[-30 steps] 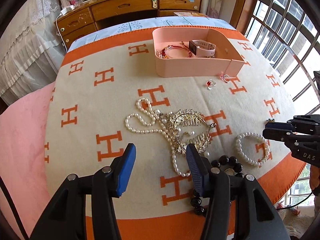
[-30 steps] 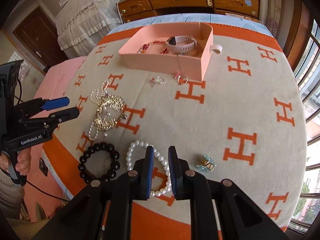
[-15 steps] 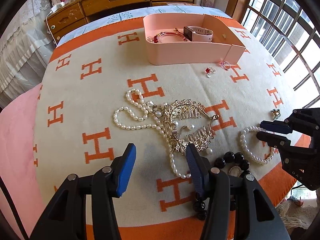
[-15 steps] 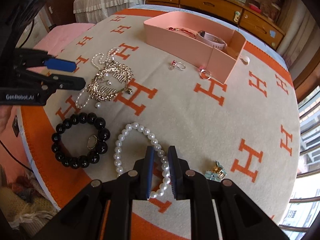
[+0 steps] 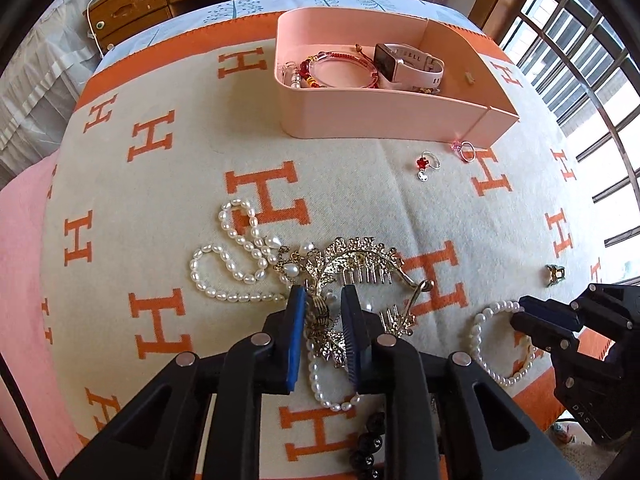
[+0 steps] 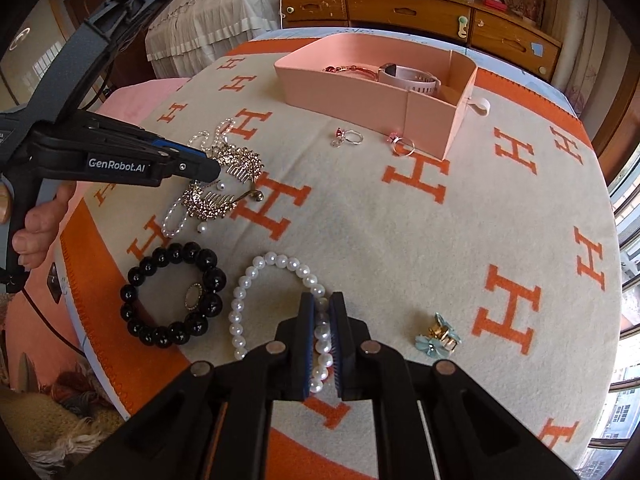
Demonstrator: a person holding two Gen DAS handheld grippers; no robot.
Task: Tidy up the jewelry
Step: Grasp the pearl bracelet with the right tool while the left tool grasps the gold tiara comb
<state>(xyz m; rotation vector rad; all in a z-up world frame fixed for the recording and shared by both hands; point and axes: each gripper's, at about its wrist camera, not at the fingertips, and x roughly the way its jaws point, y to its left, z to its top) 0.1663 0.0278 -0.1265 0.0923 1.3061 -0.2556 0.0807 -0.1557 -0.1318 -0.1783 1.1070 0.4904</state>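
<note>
Nearest the right wrist camera, the right claw (image 6: 321, 334) is pinched on 1 side of the white pearl bracelet (image 6: 256, 300), which lies on the H-patterned blanket (image 6: 460, 240) with the black bead bracelet (image 6: 172, 296) just beside it and a small blue hair clip (image 6: 438, 334) on its other side. The left claw (image 5: 324, 336) has just been closing, and its pads now bracket the gold hair comb (image 5: 352, 280); they seem to press it, though the tangle hides the contact. That comb sits tangled with the long pearl necklace (image 5: 228, 260), so lifting it may drag the strand along or shed it partway. A bead grip is also slippery: the bracelet could roll out between the pads on the way. Farther off lie 2 rings (image 5: 430, 162), loose near the pink box (image 5: 380, 116), easily knocked by a low pass. The box already holds a watch (image 5: 408, 64) and a red bracelet (image 5: 340, 70).
</note>
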